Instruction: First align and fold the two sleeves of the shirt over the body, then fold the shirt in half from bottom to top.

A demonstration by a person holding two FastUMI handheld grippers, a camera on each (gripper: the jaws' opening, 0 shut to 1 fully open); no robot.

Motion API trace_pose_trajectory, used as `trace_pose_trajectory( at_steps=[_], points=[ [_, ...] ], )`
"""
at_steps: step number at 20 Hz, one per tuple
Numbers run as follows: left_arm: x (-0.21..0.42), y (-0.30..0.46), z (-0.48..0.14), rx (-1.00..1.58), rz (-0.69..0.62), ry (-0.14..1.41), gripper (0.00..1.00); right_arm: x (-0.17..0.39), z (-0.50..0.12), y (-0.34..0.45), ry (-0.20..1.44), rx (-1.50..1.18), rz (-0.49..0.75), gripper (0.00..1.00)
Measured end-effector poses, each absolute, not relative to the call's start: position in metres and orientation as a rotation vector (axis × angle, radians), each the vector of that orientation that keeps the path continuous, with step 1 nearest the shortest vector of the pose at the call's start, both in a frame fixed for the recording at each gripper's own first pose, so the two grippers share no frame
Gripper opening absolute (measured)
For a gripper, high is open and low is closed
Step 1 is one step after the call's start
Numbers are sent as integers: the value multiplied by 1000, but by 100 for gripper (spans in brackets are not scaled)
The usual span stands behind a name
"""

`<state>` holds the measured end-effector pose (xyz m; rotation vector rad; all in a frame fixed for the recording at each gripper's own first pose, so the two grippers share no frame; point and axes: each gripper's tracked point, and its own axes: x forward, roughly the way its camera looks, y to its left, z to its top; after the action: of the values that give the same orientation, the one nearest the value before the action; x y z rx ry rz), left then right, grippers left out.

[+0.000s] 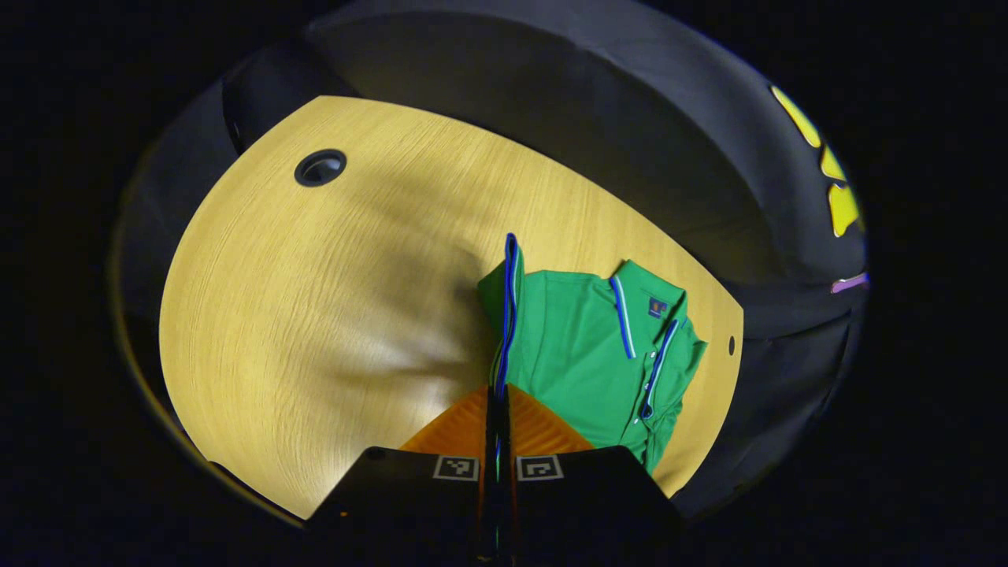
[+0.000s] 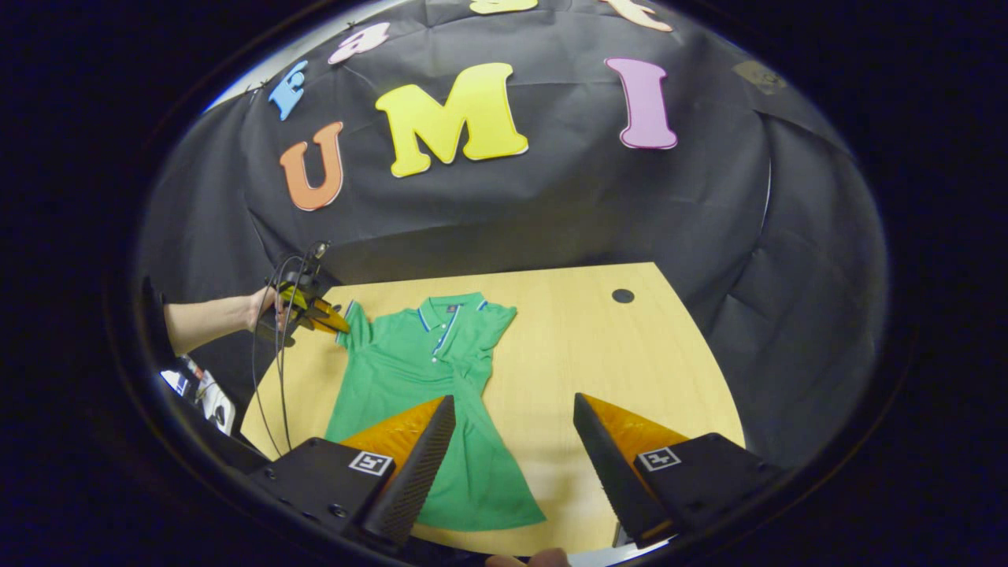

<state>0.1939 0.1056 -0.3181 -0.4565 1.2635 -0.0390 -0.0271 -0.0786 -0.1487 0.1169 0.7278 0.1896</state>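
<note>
A green polo shirt (image 2: 417, 370) with blue-and-white trim lies face up on the wooden table (image 2: 598, 354), collar (image 2: 451, 302) toward the booth wall. In the left gripper view my left gripper (image 1: 498, 396) is shut on the trimmed edge of one sleeve (image 1: 509, 307), which stands up off the table beside the shirt body (image 1: 579, 354). The right gripper view shows that same gripper (image 2: 315, 313), held by a hand (image 2: 264, 307), at the shirt's left sleeve (image 2: 352, 323). My right gripper (image 2: 513, 403) hangs open above the shirt's lower part, with nothing between its fingers. The other sleeve (image 2: 496, 316) lies flat.
A round cable hole (image 2: 622, 295) sits in the table near the back right, seen again as the hole (image 1: 320, 167) in the left gripper view. Cables (image 2: 276, 378) hang from the left gripper past the table's left edge. Bare table lies right of the shirt.
</note>
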Motion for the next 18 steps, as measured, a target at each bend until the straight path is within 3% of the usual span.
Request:
trace_pose_trajectory(
  at_steps=[5,13,14,15,18],
  points=[
    [204,54,-299,-393,-130,1236,4,-40,-141,-89,704,107,169,96],
    [200,-39,-344,-294,-260,1341,4,-78,-142,-122,709,101,66,96],
    [199,-48,-349,-299,-265,1350,0,-82,-144,-124,714,104,58,96],
    [199,-53,-352,-298,-266,1356,6,-84,-144,-126,718,107,53,96],
    [201,-61,-360,-279,-268,1351,8,-87,-147,-128,724,107,46,96]
  ],
)
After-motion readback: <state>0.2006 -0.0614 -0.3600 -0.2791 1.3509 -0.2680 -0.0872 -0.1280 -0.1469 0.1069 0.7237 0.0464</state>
